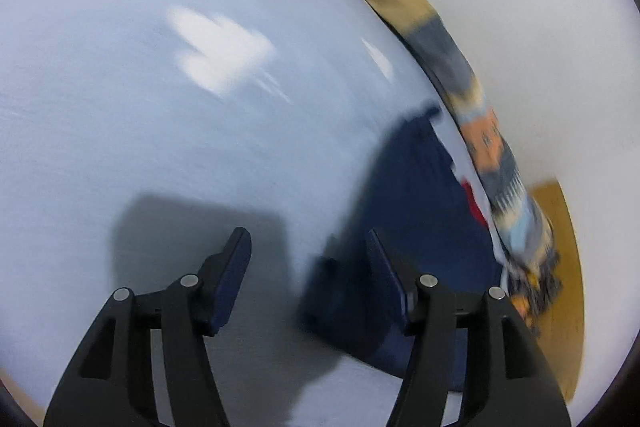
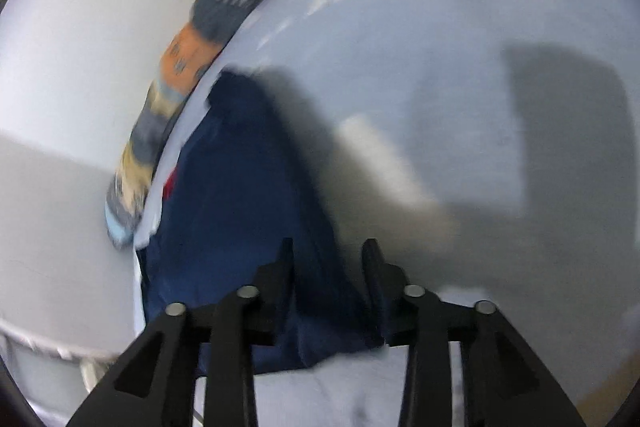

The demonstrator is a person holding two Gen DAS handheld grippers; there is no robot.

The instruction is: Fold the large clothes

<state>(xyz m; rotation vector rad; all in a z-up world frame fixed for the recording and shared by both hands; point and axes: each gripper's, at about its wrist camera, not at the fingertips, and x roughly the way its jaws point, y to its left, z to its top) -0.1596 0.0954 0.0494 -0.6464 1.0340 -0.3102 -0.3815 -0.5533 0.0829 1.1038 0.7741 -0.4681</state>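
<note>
A dark navy garment (image 1: 416, 211) lies on the pale blue sheet (image 1: 200, 131), with a bit of red and white at its far edge. My left gripper (image 1: 308, 247) is open and empty, its right finger over the garment's left edge. In the right wrist view the navy garment (image 2: 240, 195) lies ahead and to the left. My right gripper (image 2: 328, 255) is open, with the garment's near right corner lying between and under the fingers. Both views are motion blurred.
A patterned blanket strip (image 1: 460, 67) in orange, grey, cream and light blue runs along the sheet's edge by the white wall (image 1: 540, 27); it also shows in the right wrist view (image 2: 188, 67). A wooden surface (image 1: 560, 267) shows at the right.
</note>
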